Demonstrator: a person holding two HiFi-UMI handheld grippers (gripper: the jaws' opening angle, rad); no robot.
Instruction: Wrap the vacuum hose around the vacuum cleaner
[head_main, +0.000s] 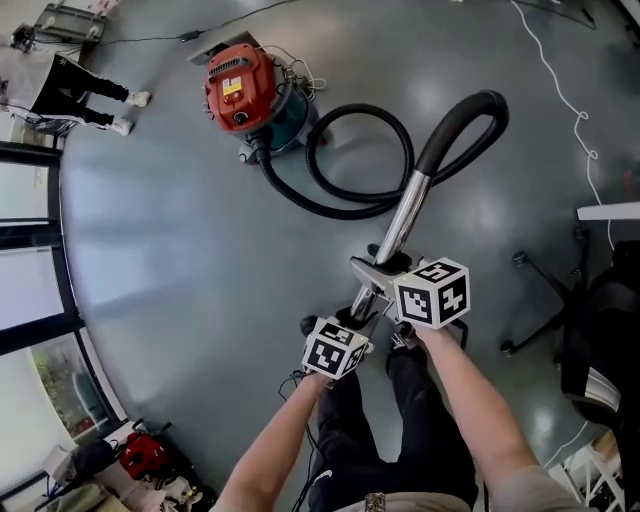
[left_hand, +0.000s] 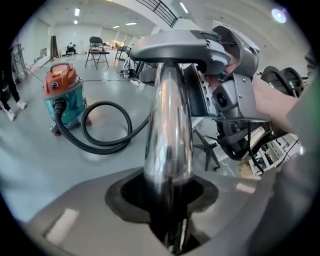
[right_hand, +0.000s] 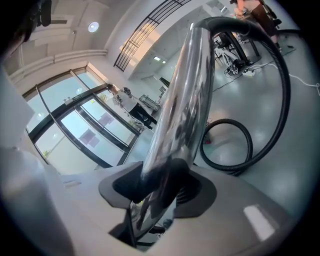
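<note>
Both claws are gripping the metal wand (head_main: 405, 215), so the step in hand is probably carrying it over so the winding can begin. The vacuum cleaner (head_main: 243, 90) is standing well beyond both claws, ahead and off to the left. The vacuum hose (left_hand: 102, 149) is lying in one loose loop on the floor (head_main: 200, 260) between the claws and the machine, and none of it is wound round the body yet.

To do this well, the person should be bringing the wand towards the cleaner while letting the slack gather, not dragging the machine by its hose. The loop should be feeding round the body in one direction, so that no twist or kink is building up. The polished tube is likely to be slippery, so both grips should be staying square on it.

The left claw (left_hand: 169, 215) is clamping the lower stretch of the wand, with the tube sitting deep in the notch of its pads. The right claw (right_hand: 157, 192) is clamping the same tube just above the left one, about half closed, pads pressing on the metal
</note>
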